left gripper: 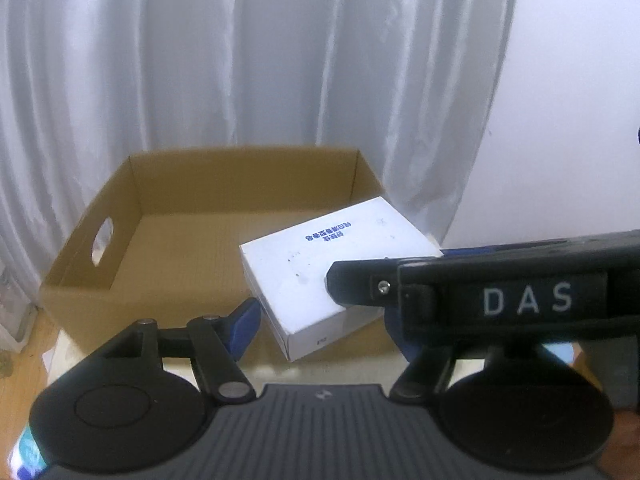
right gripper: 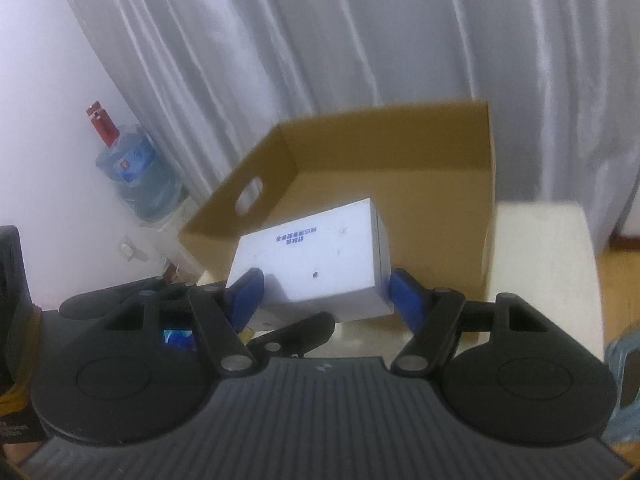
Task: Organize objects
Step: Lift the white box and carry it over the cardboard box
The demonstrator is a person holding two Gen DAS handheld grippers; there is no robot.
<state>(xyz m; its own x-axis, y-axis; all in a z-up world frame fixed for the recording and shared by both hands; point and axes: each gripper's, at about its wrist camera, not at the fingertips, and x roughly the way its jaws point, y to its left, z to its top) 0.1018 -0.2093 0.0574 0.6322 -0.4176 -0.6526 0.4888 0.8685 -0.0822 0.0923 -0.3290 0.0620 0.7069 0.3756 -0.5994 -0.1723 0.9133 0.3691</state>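
In the right wrist view, a water bottle (right gripper: 138, 176) stands at upper left. At centre, an open cardboard box (right gripper: 486, 184) sits on a pale table (right gripper: 548, 248). In front, the right gripper (right gripper: 325, 292) pinches a white carton (right gripper: 312, 256) by its two short ends, blue fingers (right gripper: 246, 296) pressed against it. The carton looks light, rigid and smooth, so end grips suit it. In the left wrist view, whether the left gripper (left gripper: 320, 316) grips cannot be told.

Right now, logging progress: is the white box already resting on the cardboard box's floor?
No: the right claw holds the white box above the cardboard box.
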